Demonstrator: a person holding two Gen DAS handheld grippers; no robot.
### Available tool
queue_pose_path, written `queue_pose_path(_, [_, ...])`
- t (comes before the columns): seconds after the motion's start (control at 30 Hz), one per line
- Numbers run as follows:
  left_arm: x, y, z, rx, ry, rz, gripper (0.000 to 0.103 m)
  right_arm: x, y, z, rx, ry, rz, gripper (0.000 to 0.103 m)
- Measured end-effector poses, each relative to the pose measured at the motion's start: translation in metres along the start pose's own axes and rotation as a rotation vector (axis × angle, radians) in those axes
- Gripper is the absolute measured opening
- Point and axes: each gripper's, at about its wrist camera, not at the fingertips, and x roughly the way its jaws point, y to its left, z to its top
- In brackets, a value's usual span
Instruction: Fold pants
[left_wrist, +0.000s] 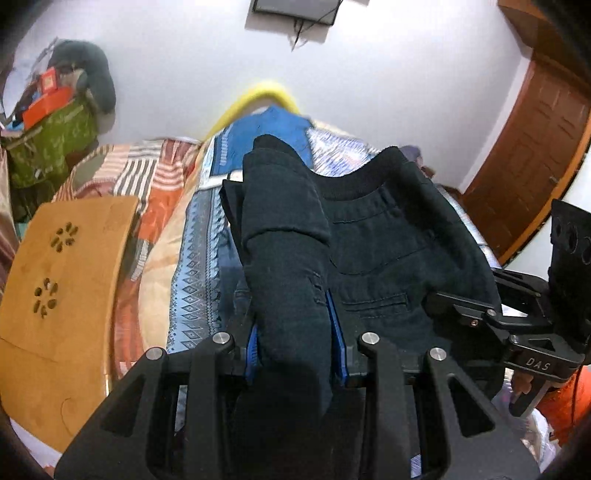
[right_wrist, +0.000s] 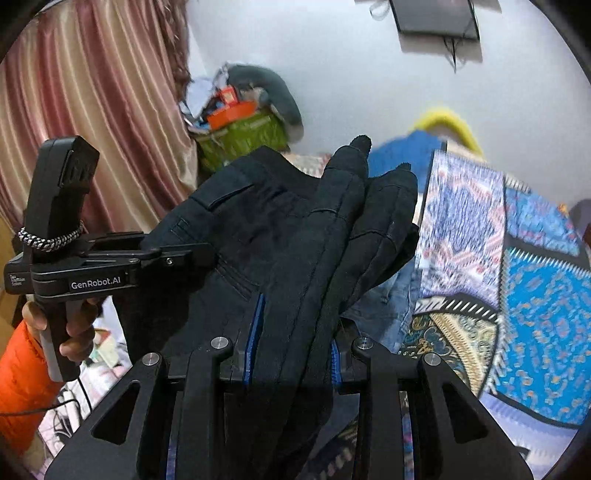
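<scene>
Both grippers are clamped on the same pair of dark navy pants (left_wrist: 388, 236), which hangs between them above the bed instead of lying flat on it.

From the left wrist camera, the left gripper (left_wrist: 295, 332) has its blue-padded fingers (left_wrist: 338, 332) pressed against a thick bunched fold of the fabric that rises straight up between them. Spreading to the right of that fold is the seat of the pants, with the ribbed waistband (left_wrist: 354, 184) curving across the top and a welt pocket (left_wrist: 376, 301) lower down. The right gripper (left_wrist: 461, 306) bites the pants' far right edge, seen side-on.

From the right wrist camera, the right gripper (right_wrist: 295, 354) likewise pinches several stacked layers of the pants (right_wrist: 280, 236) between its blue pads. The left gripper (right_wrist: 192, 258) grips the cloth at the left edge, held by a hand (right_wrist: 70, 328) in an orange sleeve.

Below the pants lies a blue patterned bedspread (left_wrist: 195, 273), and a striped orange blanket (left_wrist: 147, 173) beside it. A wooden lap tray (left_wrist: 62, 280) sits at the left. A brown door (left_wrist: 532, 140) stands at the right, and pink curtains (right_wrist: 92, 110) hang near a green basket (right_wrist: 243, 140) of clutter.
</scene>
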Motion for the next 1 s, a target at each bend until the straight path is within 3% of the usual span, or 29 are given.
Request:
queue_pose_path(0.27, [0.096, 0.032, -0.036, -0.061, 0.165, -0.008, 0.033, 0.063, -0.034, -0.032, 0.037, 0.154, -0.051, 0.027])
queue_pose_path(0.4, [0.094, 0.036, -0.044, -0.076, 0.166, 0.002, 0.041, 0.058, -0.045, -0.041, 0.095, 0.194, -0.024, 0.035])
queue_pose_path(0.5, [0.072, 0.026, -0.042, -0.024, 0.155, 0.062, 0.042, 0.042, -0.041, -0.043, 0.057, 0.201, -0.058, 0.041])
queue_pose_path(0.7, [0.016, 0.005, -0.036, 0.083, 0.107, 0.162, 0.042, -0.013, -0.020, -0.042, -0.040, 0.150, -0.140, 0.041])
queue_pose_path(1.0, [-0.141, -0.076, -0.034, 0.159, -0.120, 0.187, 0.043, -0.156, 0.051, -0.018, -0.096, -0.130, -0.152, 0.041])
